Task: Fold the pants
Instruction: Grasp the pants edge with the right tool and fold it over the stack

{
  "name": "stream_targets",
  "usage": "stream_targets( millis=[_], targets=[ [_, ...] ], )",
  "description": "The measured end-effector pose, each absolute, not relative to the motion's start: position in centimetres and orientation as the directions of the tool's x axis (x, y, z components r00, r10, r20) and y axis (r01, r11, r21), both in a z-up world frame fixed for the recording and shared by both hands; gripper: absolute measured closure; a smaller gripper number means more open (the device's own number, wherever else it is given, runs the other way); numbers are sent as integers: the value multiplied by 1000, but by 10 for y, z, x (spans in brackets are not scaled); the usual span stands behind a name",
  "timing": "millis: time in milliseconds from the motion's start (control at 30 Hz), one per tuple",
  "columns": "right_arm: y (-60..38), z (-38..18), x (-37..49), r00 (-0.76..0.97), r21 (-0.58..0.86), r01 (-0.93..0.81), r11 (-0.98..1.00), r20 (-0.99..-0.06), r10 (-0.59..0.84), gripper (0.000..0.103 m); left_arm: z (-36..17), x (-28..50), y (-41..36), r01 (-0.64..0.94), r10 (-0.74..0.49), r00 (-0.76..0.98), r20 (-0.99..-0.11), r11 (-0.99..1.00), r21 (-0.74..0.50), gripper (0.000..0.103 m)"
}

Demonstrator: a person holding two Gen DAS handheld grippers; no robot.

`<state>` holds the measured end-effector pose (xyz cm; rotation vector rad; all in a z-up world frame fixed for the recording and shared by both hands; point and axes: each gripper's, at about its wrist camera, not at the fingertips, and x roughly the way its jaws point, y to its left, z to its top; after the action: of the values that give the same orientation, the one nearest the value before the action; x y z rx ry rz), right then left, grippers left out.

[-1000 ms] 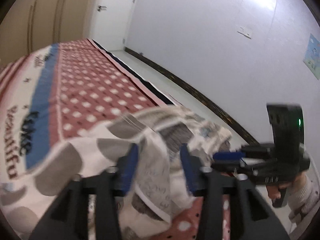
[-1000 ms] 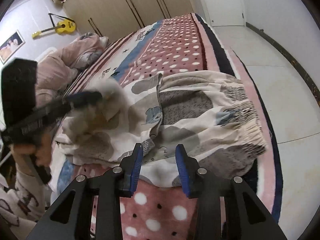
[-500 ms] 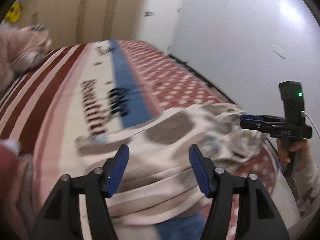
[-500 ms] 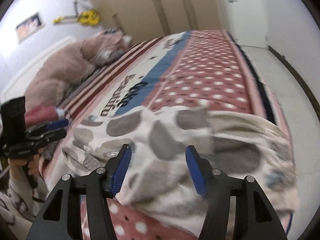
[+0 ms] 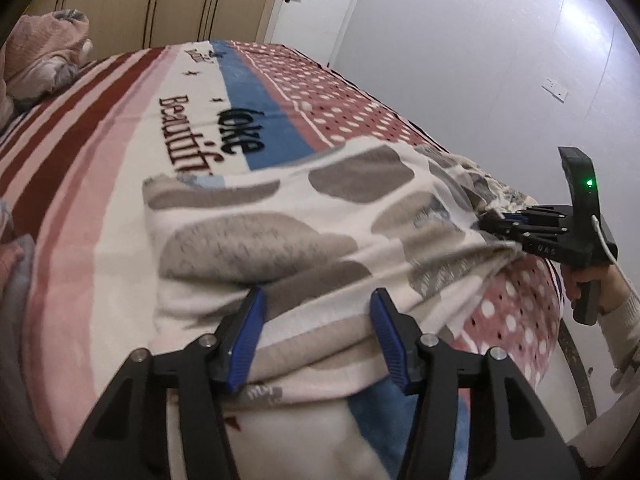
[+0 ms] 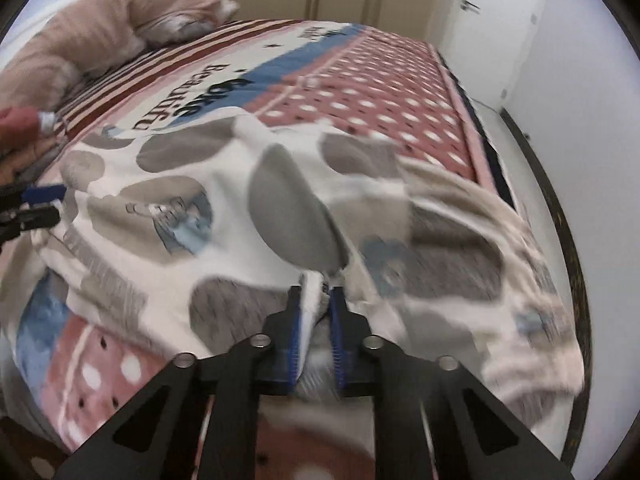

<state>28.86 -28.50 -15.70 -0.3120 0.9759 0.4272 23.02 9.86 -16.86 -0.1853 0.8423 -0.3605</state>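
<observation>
the cream fleece pants with grey blotches and small cartoon prints (image 5: 304,216) lie spread across the near end of the bed, filling the middle of both views, on a plush blanket of red stripes, a blue band and white-dotted pink (image 5: 132,120). the right gripper (image 6: 314,304) has its blue ribbed pads pinched tight on a raised tuck of the pants' near edge at lower centre of its view; it also shows at the right of the left view, biting the cloth's edge. the left gripper (image 5: 316,340) stands at a middling width and its jaws are closing, with the near hem lying between the pads but not yet pressed. the risk, as i judge it, is an uneven grip: the left pads may close on only the top layer, or on the blanket beneath too, since both are soft, thick and clingy, and a lift would then drag the blanket or let one layer sag. the fleece looks limp and bulky, with a gathered elastic waistband (image 6: 516,216) at the right, so folds would likely come out rounded rather than crisp. a rumpled pink quilt (image 6: 92,36) lies at upper left.
</observation>
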Motion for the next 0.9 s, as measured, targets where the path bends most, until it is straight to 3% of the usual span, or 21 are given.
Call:
stream_targets(
  millis=[167,267,367,467,567,633,667,700,900],
  targets=[
    [-303,-143,276,498,-47,-440,897,-844,200,92,-166,217,96,266,-389,591,-707,921,-284,55],
    [-303,-122,283,533,15,-425,905,-804,263,68,-161,212,99,263,-389,599,-699,921,-288,55],
    [-292,-114,303,531,53,-451,891,-787,316,66,-151,214,107,230,-352,637,-685,936,-268,55],
    [-273,-130,329,461,93,-480,872,-819,341,57,-141,220,115,209,-342,670,-659,938,-275,55],
    [-255,-153,344,370,141,-528,837,-849,376,54,-135,226,120,197,-335,689,-642,940,-279,55],
    [-245,-158,344,381,95,-553,828,-855,352,68,-136,229,122,192,-336,691,-640,939,-285,55],
    [-242,-156,342,392,79,-568,819,-849,354,89,-136,231,124,189,-336,691,-640,939,-289,55],
    [-239,-153,339,397,77,-584,808,-842,366,96,-136,231,124,186,-334,692,-640,939,-290,55],
    [-212,-123,314,375,144,-679,720,-775,508,98,-134,231,126,184,-342,701,-626,934,-305,55]
  ],
)
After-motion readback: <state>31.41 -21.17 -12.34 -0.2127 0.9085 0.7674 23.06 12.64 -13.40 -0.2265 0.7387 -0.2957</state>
